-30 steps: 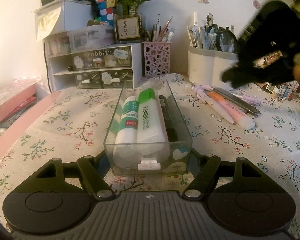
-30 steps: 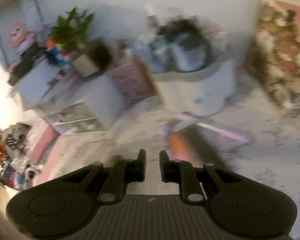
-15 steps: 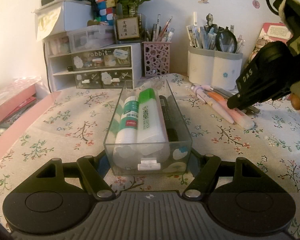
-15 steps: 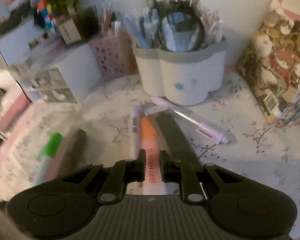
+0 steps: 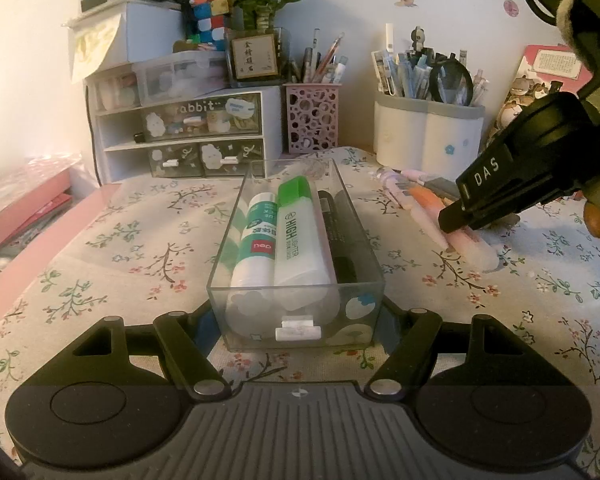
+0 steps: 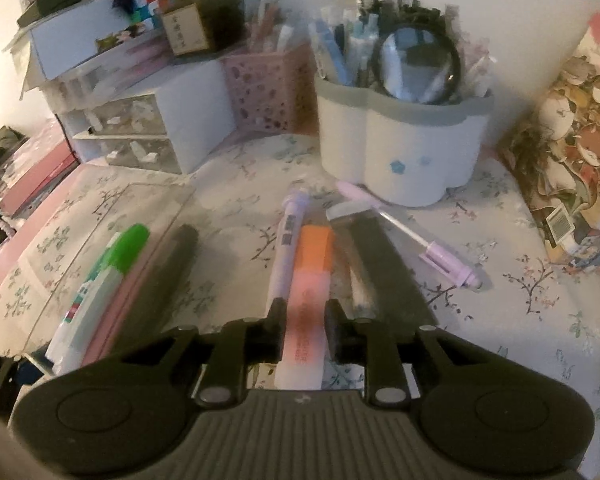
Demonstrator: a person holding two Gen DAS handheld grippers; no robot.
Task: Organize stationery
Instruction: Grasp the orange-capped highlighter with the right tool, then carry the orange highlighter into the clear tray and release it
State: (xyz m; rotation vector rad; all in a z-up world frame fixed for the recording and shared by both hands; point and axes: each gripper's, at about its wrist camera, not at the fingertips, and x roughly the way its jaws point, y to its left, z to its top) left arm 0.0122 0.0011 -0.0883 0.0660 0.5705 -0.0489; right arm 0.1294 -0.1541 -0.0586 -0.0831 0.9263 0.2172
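A clear plastic drawer tray (image 5: 296,308) sits on the floral cloth between the open fingers of my left gripper (image 5: 296,320). It holds a glue stick (image 5: 256,248), a green-capped highlighter (image 5: 298,236) and a black marker (image 5: 340,232). My right gripper (image 6: 305,328) is low over the loose pens to the tray's right, its fingers open on either side of an orange-capped pink highlighter (image 6: 310,280). Beside that lie a lilac pen (image 6: 288,240), a dark flat case (image 6: 384,268) and a purple pen (image 6: 420,240). The right gripper also shows in the left wrist view (image 5: 456,216).
A white pen pot (image 5: 428,136) with pens and a magnifier, a pink lattice pot (image 5: 312,120) and a small drawer unit (image 5: 184,136) stand along the back wall. Picture books (image 6: 580,160) lean at the right. Pink folders (image 5: 24,204) lie at the left edge.
My right gripper came down from the air to the loose pens and opened around the orange-capped highlighter. The left gripper and the tray stayed still.
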